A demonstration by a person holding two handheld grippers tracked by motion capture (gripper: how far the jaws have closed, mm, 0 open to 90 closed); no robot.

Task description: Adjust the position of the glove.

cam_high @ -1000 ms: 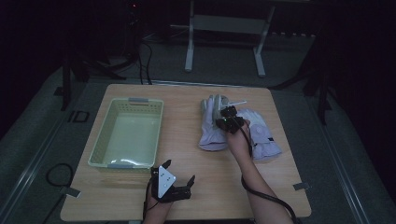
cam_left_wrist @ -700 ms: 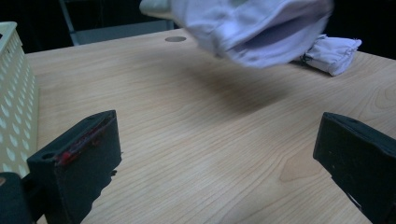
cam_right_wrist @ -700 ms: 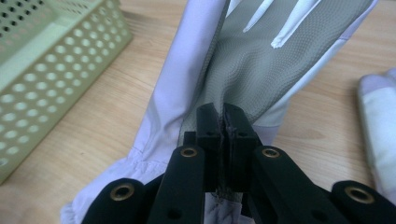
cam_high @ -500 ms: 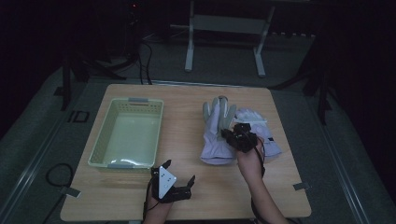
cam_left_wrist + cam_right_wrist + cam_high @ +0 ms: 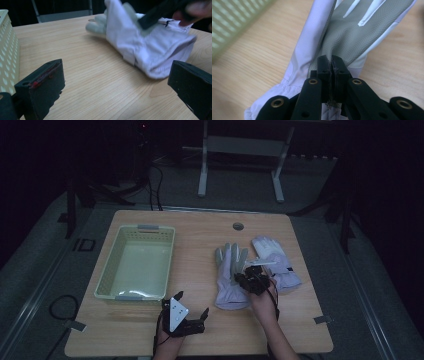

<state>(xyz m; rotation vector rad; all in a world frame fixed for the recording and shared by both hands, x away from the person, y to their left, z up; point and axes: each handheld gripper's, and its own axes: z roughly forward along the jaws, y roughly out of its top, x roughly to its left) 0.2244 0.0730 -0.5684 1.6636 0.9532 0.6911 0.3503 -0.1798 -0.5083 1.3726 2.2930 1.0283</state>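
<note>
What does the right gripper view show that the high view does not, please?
Right gripper view alone: the right gripper with its jaws pinched shut on the glove's grey textured fabric. High view alone: a second glove, the basket, and the left gripper with jaws apart. Both: the held glove and the wooden table.

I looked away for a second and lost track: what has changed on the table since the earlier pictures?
The right gripper, shut on the left glove, has drawn back toward the person, dragging that glove nearer the table's front edge. The left gripper stayed open near the front edge, and the right glove and the basket kept their places.
</note>
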